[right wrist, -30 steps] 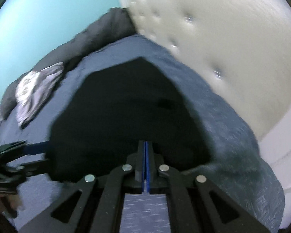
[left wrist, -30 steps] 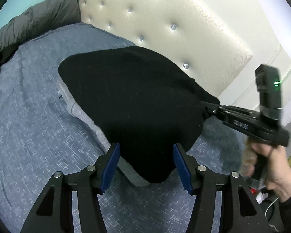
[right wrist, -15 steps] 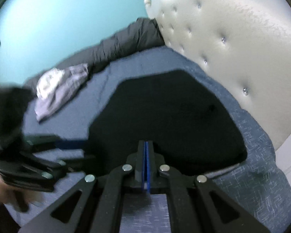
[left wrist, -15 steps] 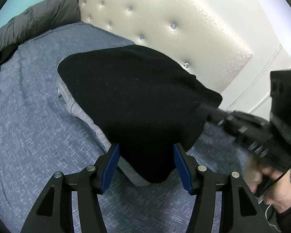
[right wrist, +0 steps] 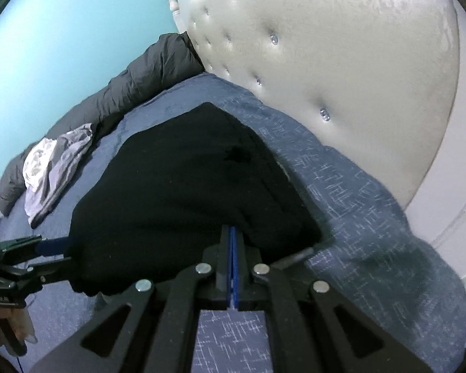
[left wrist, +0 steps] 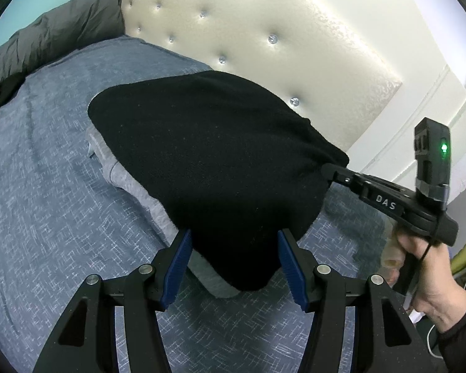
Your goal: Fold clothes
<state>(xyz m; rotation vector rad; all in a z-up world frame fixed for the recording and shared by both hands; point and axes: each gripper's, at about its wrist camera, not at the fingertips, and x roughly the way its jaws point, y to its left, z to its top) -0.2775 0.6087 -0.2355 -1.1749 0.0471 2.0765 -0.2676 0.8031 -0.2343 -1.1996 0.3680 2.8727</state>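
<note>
Near the bed's [left wrist: 46, 217] foot edge, the left gripper [left wrist: 234, 261] stays spread wide around the black garment's [left wrist: 208, 161] near corner. The right gripper [right wrist: 232, 242], swung out half a second ago, is back, clenched on the side corner. So the fold isn't released. The garment's long axis runs toward the headboard [left wrist: 279, 31] over grey cloth [left wrist: 133, 183].

Evenly lit — fisheye-bent edges; right view softer.

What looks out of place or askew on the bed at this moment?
The black garment lies skewed over a grey garment, whose edge sticks out along one side, so the stack is uneven. A crumpled pale cloth sits unfolded near the dark duvet. Nothing looks spilled or damaged.
</note>
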